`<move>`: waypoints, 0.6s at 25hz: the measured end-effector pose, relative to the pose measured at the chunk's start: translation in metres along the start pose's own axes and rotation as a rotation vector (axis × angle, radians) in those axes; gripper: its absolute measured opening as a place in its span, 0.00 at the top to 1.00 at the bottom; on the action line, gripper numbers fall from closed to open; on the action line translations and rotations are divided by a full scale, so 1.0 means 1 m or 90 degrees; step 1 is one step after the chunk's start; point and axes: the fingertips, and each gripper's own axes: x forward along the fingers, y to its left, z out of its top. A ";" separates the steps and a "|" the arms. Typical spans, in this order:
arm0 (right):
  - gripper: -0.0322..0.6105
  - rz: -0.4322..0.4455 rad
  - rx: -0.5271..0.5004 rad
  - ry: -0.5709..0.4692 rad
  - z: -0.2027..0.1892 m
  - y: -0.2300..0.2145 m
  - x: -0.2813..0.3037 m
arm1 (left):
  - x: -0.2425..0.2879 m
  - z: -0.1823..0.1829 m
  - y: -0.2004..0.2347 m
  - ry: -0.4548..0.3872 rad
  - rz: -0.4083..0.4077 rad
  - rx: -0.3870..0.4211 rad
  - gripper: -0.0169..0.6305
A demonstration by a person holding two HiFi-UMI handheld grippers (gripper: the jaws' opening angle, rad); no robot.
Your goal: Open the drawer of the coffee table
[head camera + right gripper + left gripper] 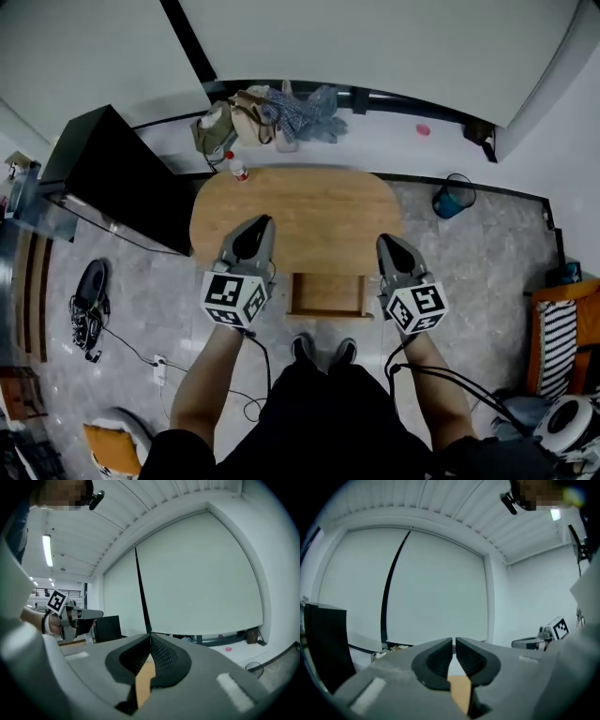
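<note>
The drawer [326,293] stands pulled out from the near edge of the oval wooden worktop [309,192], at lower centre of the head view just above the person's shoes [323,349]. Its inside looks bare. So the opening seems already done, which would explain why neither tool is anywhere near it. The left hand-held gripper [255,225] and the right hand-held gripper [386,244] are raised on either side of the drawer, well above the worktop. Both aim roughly level at the far wall rather than down at the furniture. Each gripper's own view fills with white wall and ceiling, and each shows its jaws brought together at the tips with nothing caught between them. The tan patch below the tips is probably the worktop seen through the gap. This even, lifted, closed pose reads as a resting stance clear of the drawer, not an approach. A bottle [236,166] sits at the worktop's far left edge and a heap of bags [277,114] lies beyond it, both untouched and out of the way.
</note>
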 end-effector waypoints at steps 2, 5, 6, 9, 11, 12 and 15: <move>0.95 0.006 -0.034 -0.034 0.042 0.007 0.007 | 0.001 0.034 -0.004 -0.038 0.002 -0.024 0.94; 0.95 -0.002 -0.077 -0.084 0.096 0.017 0.012 | 0.007 0.076 -0.026 -0.074 -0.015 -0.010 0.95; 0.94 -0.004 -0.092 -0.100 0.112 0.021 0.011 | 0.008 0.087 -0.033 -0.084 -0.019 0.001 0.95; 0.94 -0.005 -0.137 -0.138 0.145 0.038 0.007 | 0.006 0.111 -0.049 -0.113 -0.036 0.018 0.95; 0.95 -0.005 -0.155 -0.153 0.156 0.048 0.004 | 0.003 0.118 -0.057 -0.126 -0.052 0.022 0.95; 0.95 -0.006 -0.160 -0.159 0.160 0.052 0.001 | 0.001 0.121 -0.059 -0.132 -0.058 0.023 0.95; 0.95 -0.011 -0.172 -0.179 0.177 0.061 -0.007 | -0.002 0.133 -0.063 -0.152 -0.071 0.024 0.95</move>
